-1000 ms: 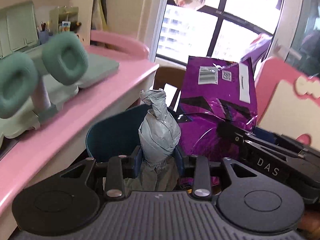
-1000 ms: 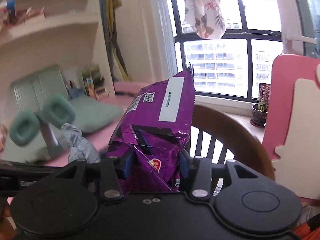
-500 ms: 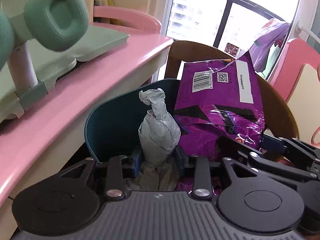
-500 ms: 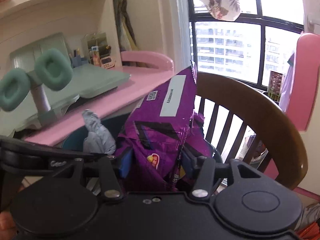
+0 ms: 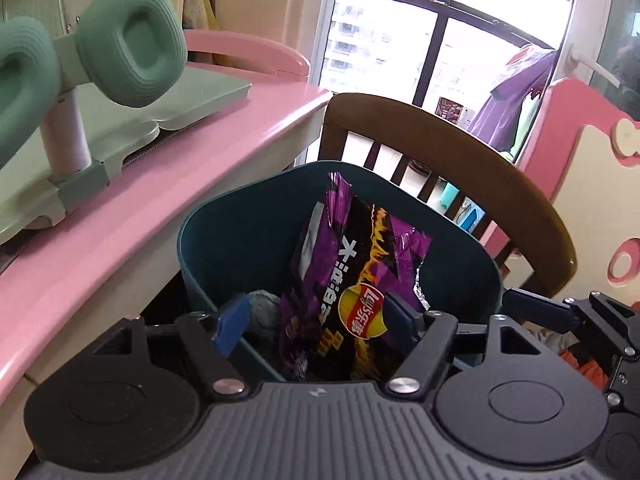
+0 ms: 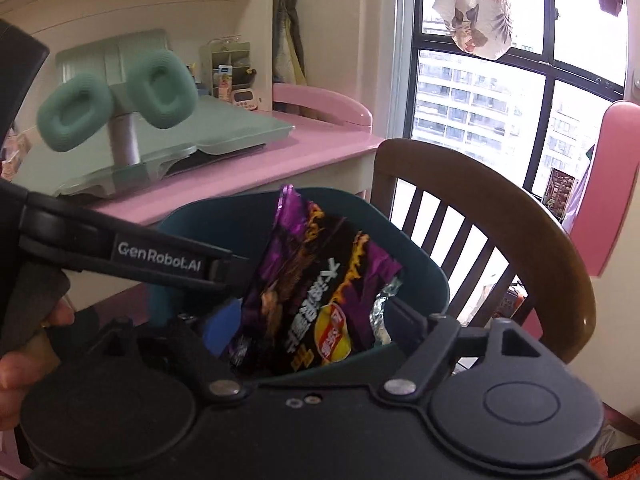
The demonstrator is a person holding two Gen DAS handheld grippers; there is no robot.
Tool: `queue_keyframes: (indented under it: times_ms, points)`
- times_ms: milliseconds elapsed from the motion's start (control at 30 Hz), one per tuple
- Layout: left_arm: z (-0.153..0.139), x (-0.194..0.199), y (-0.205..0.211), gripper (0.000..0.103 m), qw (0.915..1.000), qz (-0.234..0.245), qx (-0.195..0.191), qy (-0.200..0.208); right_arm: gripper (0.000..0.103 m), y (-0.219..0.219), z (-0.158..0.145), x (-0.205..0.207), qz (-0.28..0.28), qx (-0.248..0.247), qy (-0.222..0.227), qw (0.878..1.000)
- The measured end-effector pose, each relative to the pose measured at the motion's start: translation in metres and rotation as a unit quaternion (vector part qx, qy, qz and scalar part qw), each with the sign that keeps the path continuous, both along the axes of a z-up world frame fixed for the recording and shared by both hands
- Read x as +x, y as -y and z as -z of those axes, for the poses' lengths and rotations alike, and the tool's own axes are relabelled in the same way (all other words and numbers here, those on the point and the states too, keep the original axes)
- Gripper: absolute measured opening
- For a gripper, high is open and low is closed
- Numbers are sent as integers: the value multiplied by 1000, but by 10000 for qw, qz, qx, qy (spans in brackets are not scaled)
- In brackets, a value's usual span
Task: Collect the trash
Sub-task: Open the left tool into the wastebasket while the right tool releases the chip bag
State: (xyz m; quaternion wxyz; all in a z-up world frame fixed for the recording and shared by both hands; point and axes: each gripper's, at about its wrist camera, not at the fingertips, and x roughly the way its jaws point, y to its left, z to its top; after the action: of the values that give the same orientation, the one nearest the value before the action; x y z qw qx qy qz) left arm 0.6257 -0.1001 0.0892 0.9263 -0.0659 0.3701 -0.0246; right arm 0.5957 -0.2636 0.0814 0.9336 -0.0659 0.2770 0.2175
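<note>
A dark teal bin (image 5: 240, 240) stands right below both grippers. A purple chip bag (image 5: 344, 280) stands upright inside it, its top poking above the rim. A grey crumpled wad (image 5: 264, 312) lies low in the bin, left of the bag. My left gripper (image 5: 316, 324) hangs over the near rim with its jaws opening; the bag shows between the blue pads, which do not press on it. My right gripper (image 6: 312, 328) is also opening over the bin (image 6: 420, 272), its pads off the bag (image 6: 320, 292). A left gripper finger (image 6: 160, 260) crosses the right wrist view.
A pink desk (image 5: 120, 208) runs along the left of the bin, bearing green headphones on a stand (image 5: 132, 44). A wooden chair back (image 5: 460, 152) stands behind the bin, and a pink and cream board (image 5: 580, 184) to its right. A hand (image 6: 24, 360) holds the left gripper.
Both grippers sank toward the bin and their jaws spread. The grey wad left the left gripper and the chip bag left the right gripper; both now sit in the bin.
</note>
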Motion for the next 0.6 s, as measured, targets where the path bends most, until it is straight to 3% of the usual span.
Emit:
queue_keyframes:
  times_ms: [333,600]
  points:
    - [-26,-62,5,76,9995,115,207,212,89,11,-25,-58,-184,195,83,9996]
    - [-30,-127,-13,76,9991,86,348,235,93,8,-21,-111,-395,294,-44,9988]
